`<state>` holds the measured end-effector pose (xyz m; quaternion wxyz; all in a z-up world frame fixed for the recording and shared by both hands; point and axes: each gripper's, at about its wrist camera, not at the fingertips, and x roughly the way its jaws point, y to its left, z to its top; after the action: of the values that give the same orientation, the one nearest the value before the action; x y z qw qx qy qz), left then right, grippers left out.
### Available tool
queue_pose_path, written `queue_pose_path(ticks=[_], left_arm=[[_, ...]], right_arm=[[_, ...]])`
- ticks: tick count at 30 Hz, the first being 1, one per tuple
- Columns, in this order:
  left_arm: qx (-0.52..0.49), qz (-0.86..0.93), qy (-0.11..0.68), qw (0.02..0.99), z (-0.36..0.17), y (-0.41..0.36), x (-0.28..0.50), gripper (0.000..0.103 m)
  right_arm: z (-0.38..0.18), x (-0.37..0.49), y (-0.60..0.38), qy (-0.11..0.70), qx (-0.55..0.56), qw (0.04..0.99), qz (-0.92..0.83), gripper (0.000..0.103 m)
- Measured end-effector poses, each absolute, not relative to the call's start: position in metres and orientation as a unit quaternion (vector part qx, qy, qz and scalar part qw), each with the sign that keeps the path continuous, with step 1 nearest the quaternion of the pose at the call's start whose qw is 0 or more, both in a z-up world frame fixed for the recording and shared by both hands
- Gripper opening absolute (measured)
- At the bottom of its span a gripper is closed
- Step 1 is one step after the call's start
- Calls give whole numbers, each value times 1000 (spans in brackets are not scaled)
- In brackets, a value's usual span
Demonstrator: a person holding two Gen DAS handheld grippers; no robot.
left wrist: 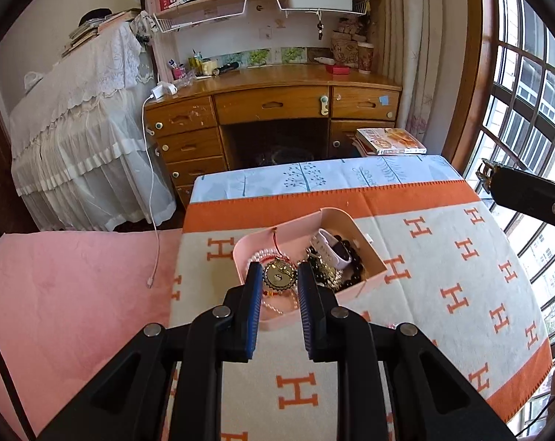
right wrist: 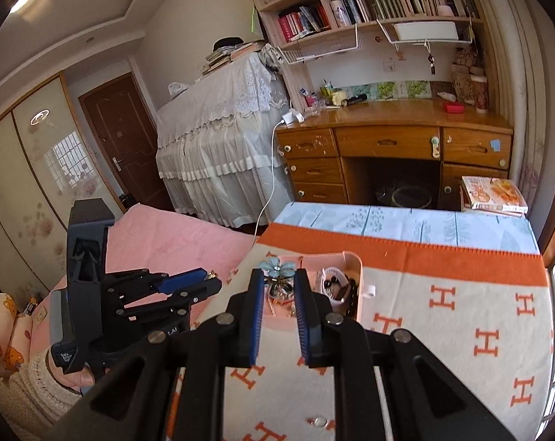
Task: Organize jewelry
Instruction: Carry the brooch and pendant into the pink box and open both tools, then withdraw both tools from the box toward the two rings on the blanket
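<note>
We hold a gold round medallion (left wrist: pixel 279 277) in the left gripper (left wrist: pixel 279 275), a pale-blue flower brooch (right wrist: pixel 276 267) in the right gripper (right wrist: pixel 277 275); the pink plastic tray (left wrist: pixel 354 222) remains jumbled.

Two grippers: the left (left wrist: pixel 279 275) and the right (right wrist: pixel 280 279). One pink box (left wrist: pixel 351 220) sits on one H-patterned blanket (left wrist: pixel 461 257). The jewelry in it is too tangled to count fully: one gold medallion (left wrist: pixel 279 276), one blue flower piece (right wrist: pixel 277 265), one white watch (left wrist: pixel 332 248), at least one dark bead string (left wrist: pixel 354 257). One desk (left wrist: pixel 277 77), seven drawers showing. One small stack of books (left wrist: pixel 389 141) stands beside it.
</note>
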<state>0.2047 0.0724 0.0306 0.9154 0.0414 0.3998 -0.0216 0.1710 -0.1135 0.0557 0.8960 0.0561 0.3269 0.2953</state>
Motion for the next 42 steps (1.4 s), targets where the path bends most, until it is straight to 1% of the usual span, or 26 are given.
queue_pose_path(ticks=[5,11,14,18,22,24,25,26,27,28,29,32,37,42], left_arm=[[55,-3,395,917,17,71,244,17],[55,7,410,910,-26,69,283,17],[55,6,422,905,-48,68,297,17],[60,2,441,896,-71,67,311,17],[60,-1,454,889,-86,67,317,18],[60,1,457,887,-91,68,319,23],[62,2,457,887,-92,68,320,34],[63,3,456,888,-93,68,319,53],[65,5,452,890,-92,68,317,64],[73,16,444,893,-92,69,315,71],[80,21,437,896,-91,69,313,75],[82,13,437,896,-89,70,309,81],[109,8,428,897,-81,64,296,82],[126,-1,418,899,-74,57,279,86]], right_arm=[[36,215,-92,345,41,898,270,16],[-20,262,-70,404,15,883,241,16],[-46,279,-66,435,21,869,234,16],[-74,294,-61,466,20,855,226,16],[-89,298,-56,482,9,850,213,17],[-93,299,-57,487,9,849,207,17],[-95,300,-56,492,6,846,204,17],[-97,301,-55,497,3,844,203,17],[-98,301,-54,501,-1,842,203,17],[-99,300,-54,501,-3,842,200,17],[-98,299,-55,500,-4,843,199,18],[-96,296,-60,498,4,843,202,19],[-87,287,-69,490,18,846,208,19],[-81,272,-79,488,31,845,215,19]])
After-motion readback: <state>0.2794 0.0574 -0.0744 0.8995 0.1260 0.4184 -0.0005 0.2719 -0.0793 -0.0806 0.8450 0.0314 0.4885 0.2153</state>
